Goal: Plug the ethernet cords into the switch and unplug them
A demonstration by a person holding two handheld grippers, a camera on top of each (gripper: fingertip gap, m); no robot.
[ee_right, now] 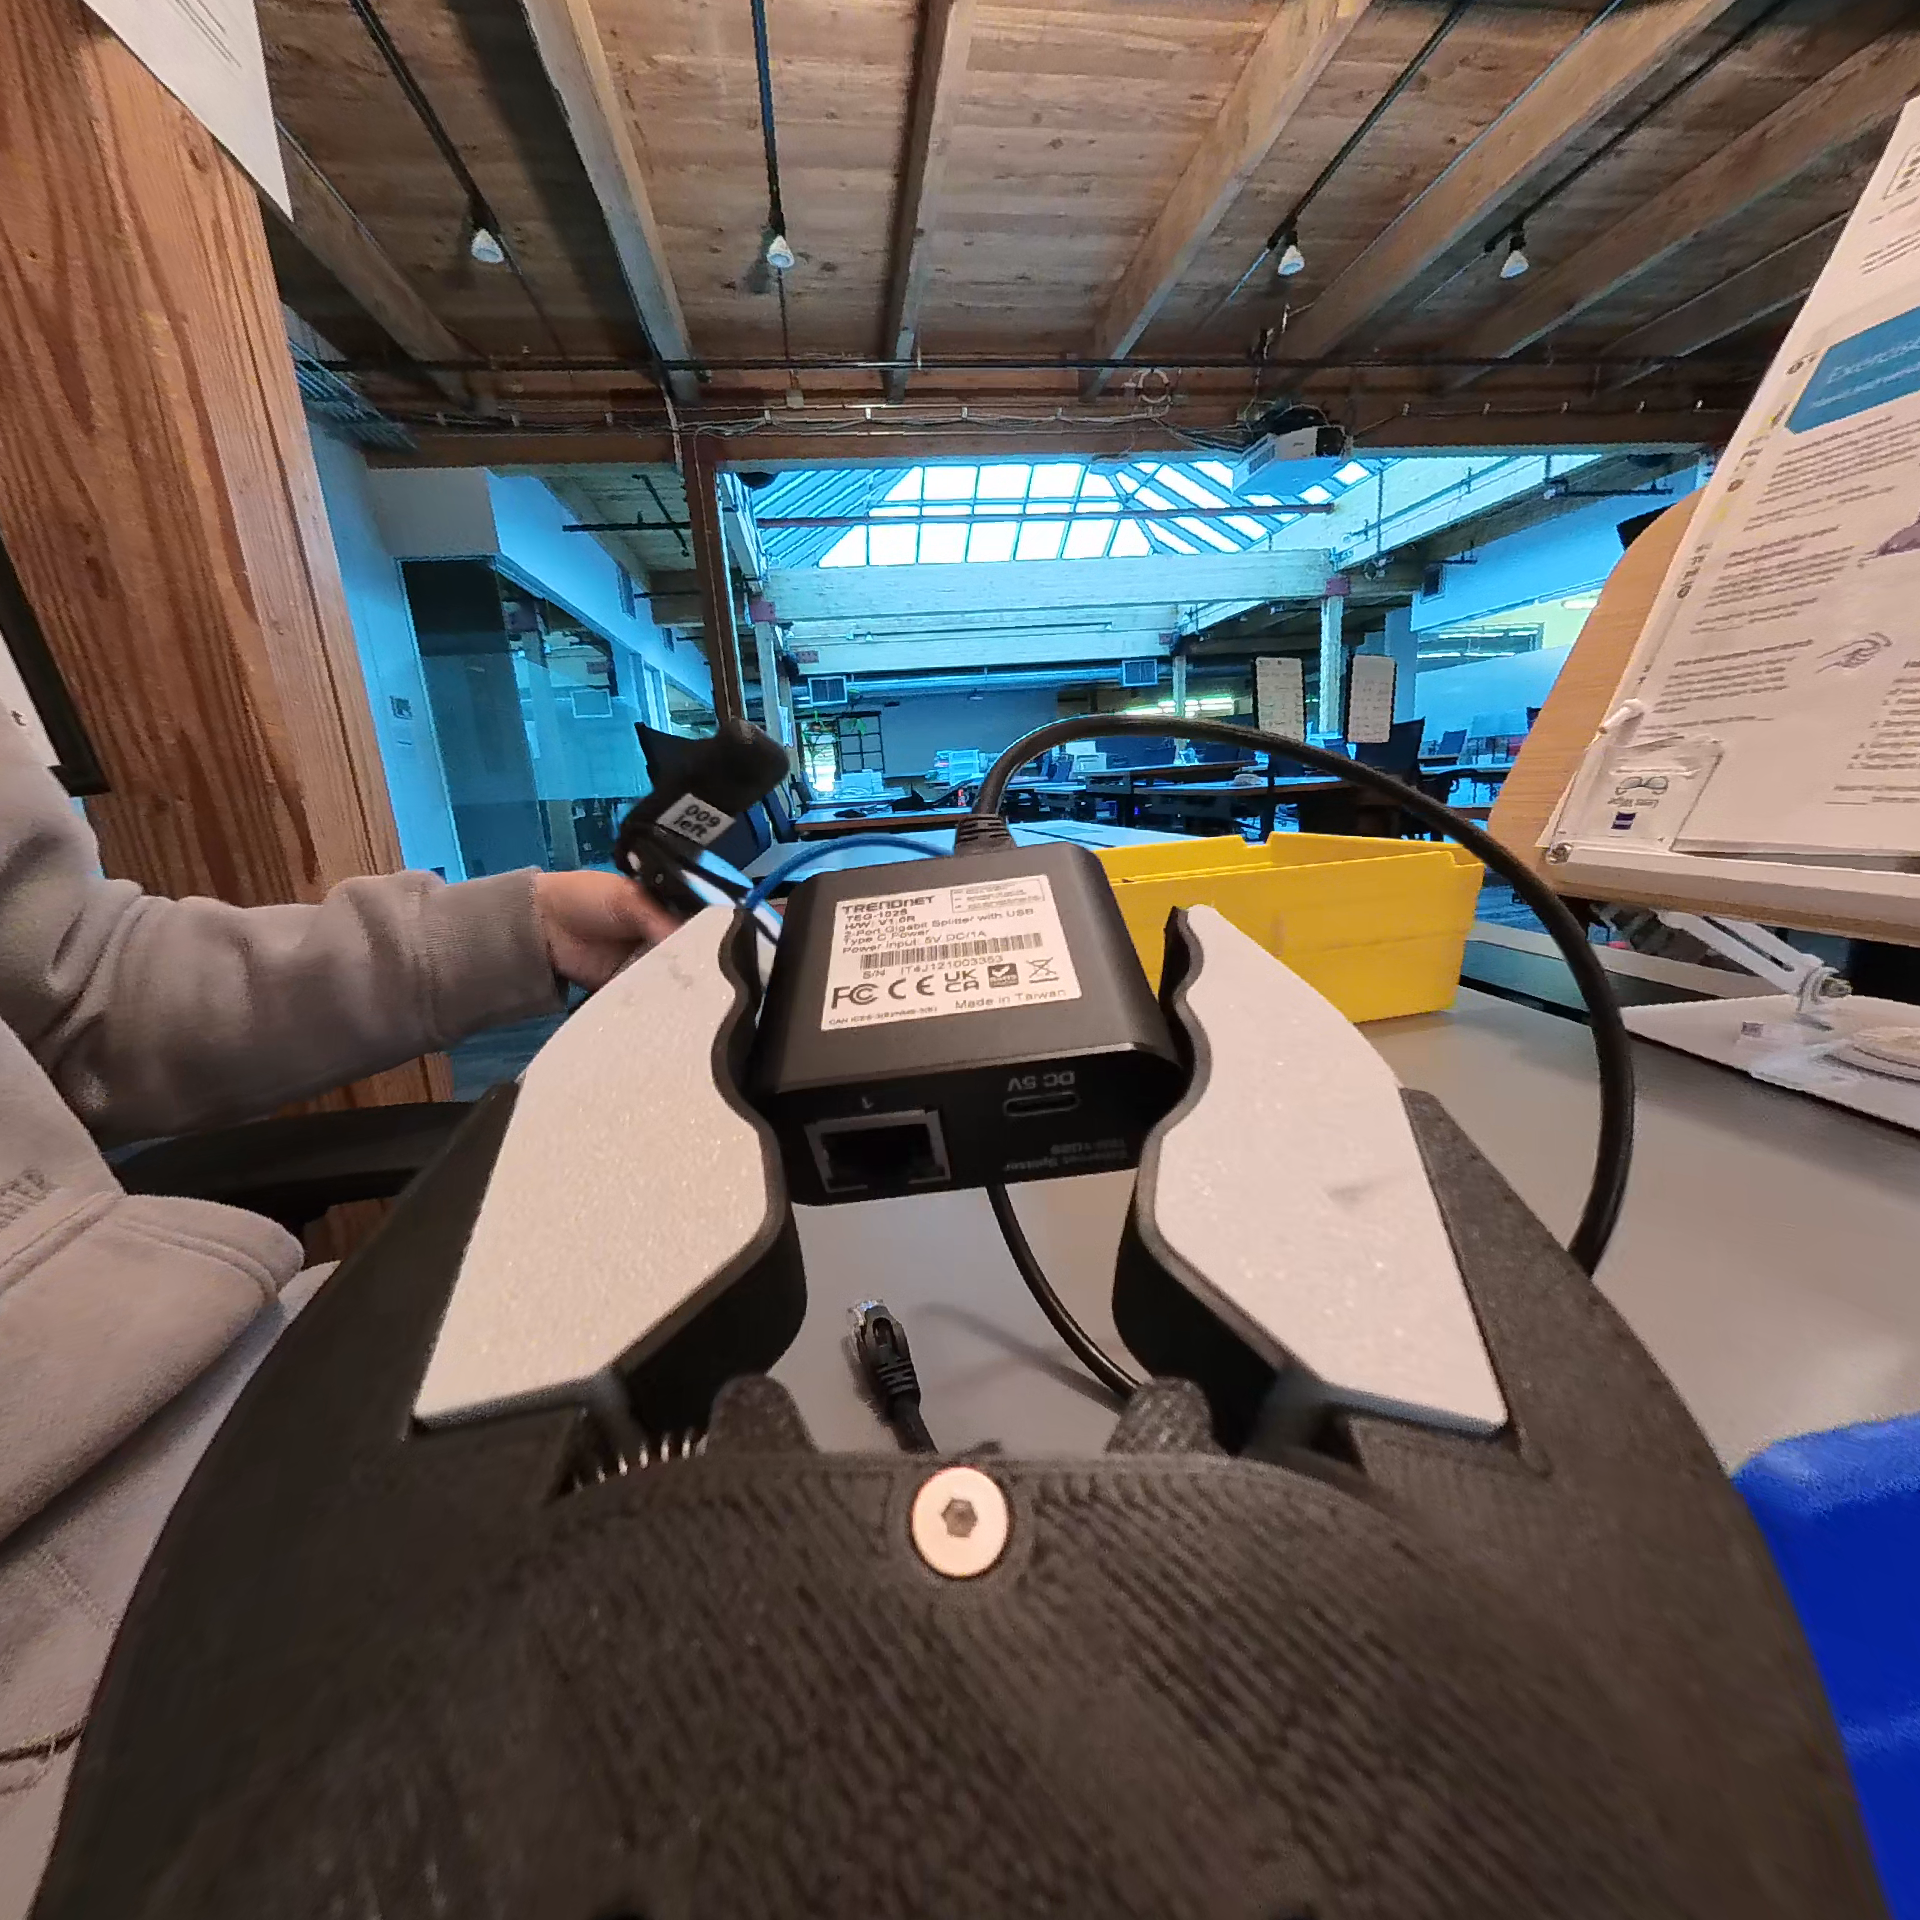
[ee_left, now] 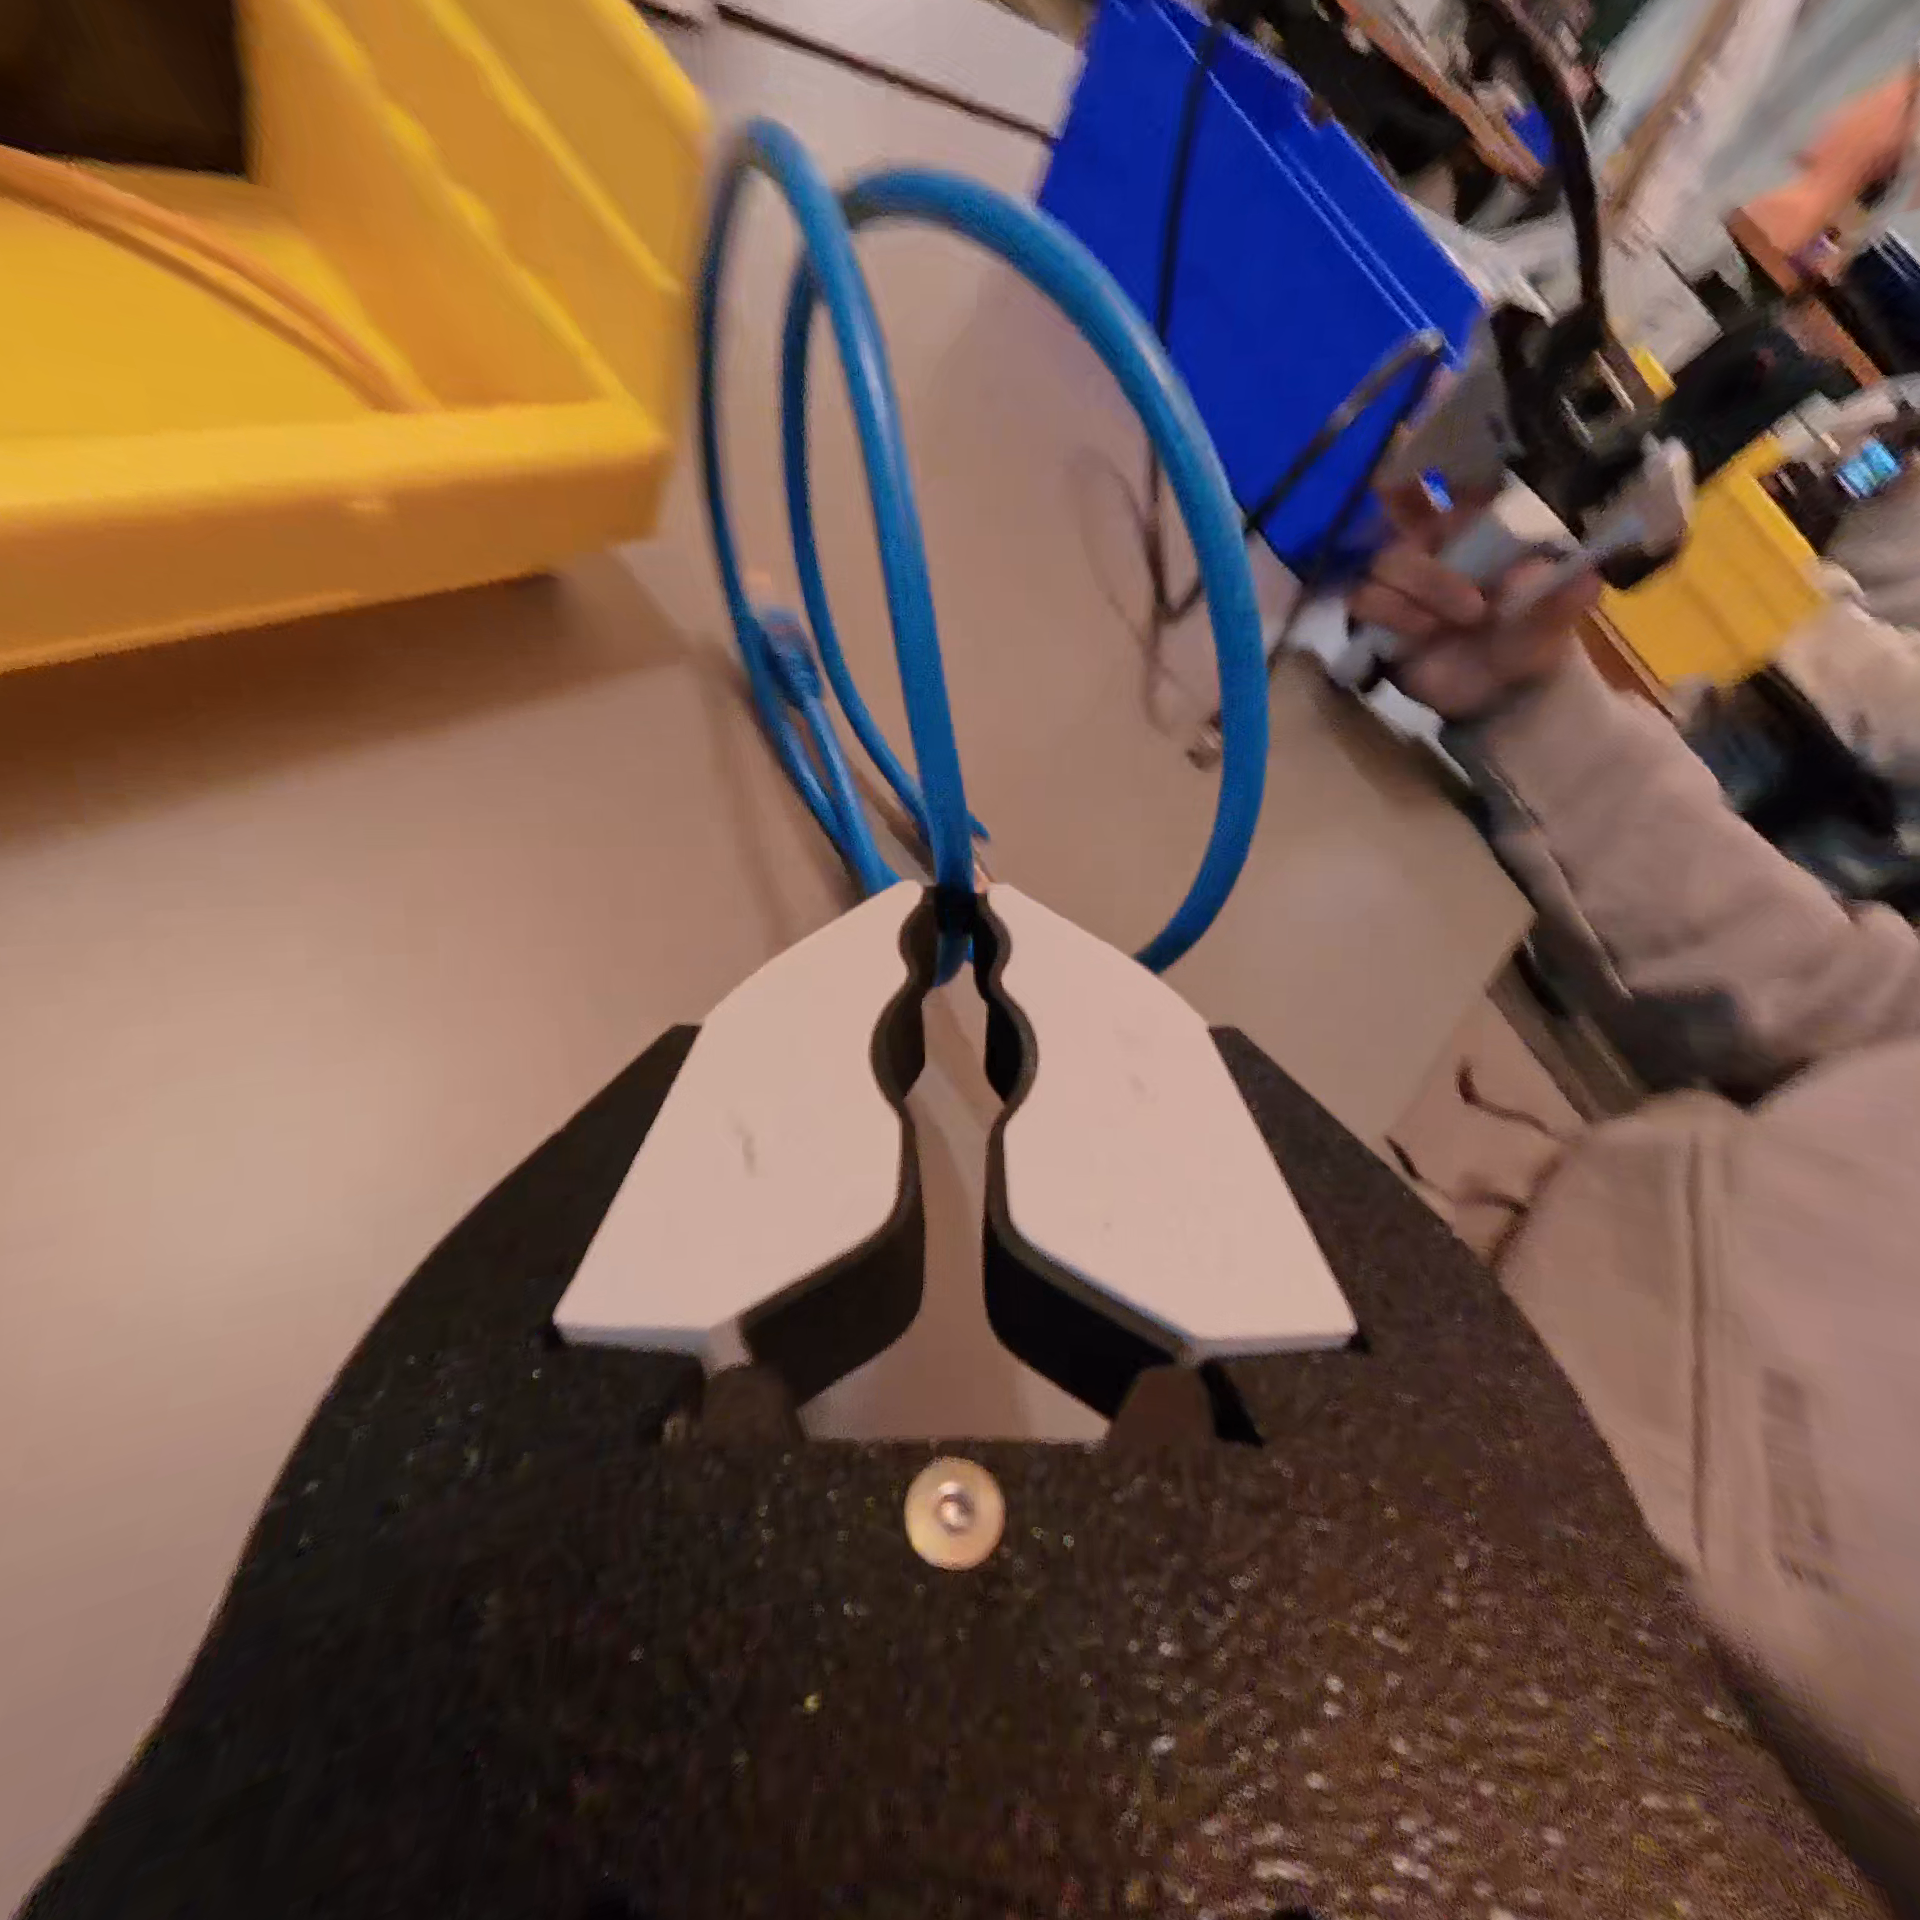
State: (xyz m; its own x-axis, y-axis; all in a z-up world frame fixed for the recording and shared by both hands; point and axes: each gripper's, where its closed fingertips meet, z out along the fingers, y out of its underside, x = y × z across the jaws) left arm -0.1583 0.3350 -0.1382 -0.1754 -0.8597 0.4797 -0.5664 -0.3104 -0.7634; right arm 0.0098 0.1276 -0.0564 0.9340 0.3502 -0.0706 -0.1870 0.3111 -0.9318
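My right gripper (ee_right: pixel 951 925) is shut on the black switch (ee_right: pixel 956 1049), held above the table with its labelled face up. An empty ethernet port (ee_right: pixel 878 1148) faces the camera. A black cord (ee_right: pixel 1558 914) leaves the switch's far end and loops round to the right. A black plug (ee_right: pixel 883 1351) lies on the table below the switch. My left gripper (ee_left: pixel 956 914) is shut on a coiled blue ethernet cord (ee_left: pixel 1195 416), whose loops stand up beyond the tips. The cord's plug (ee_left: pixel 784 644) hangs loose. The left gripper also shows in the right wrist view (ee_right: pixel 707 810).
A yellow bin (ee_left: pixel 312 416) stands at the left and a blue bin (ee_left: pixel 1247 260) farther right; both also show in the right wrist view (ee_right: pixel 1299 914), (ee_right: pixel 1849 1662). A document stand (ee_right: pixel 1766 623) rises at the right. A wooden post (ee_right: pixel 156 520) stands left. A grey-sleeved arm (ee_left: pixel 1662 883) holds the other, blurred gripper (ee_left: pixel 1631 509). One gripper's finger ends stand about 30 centimetres off the other's.
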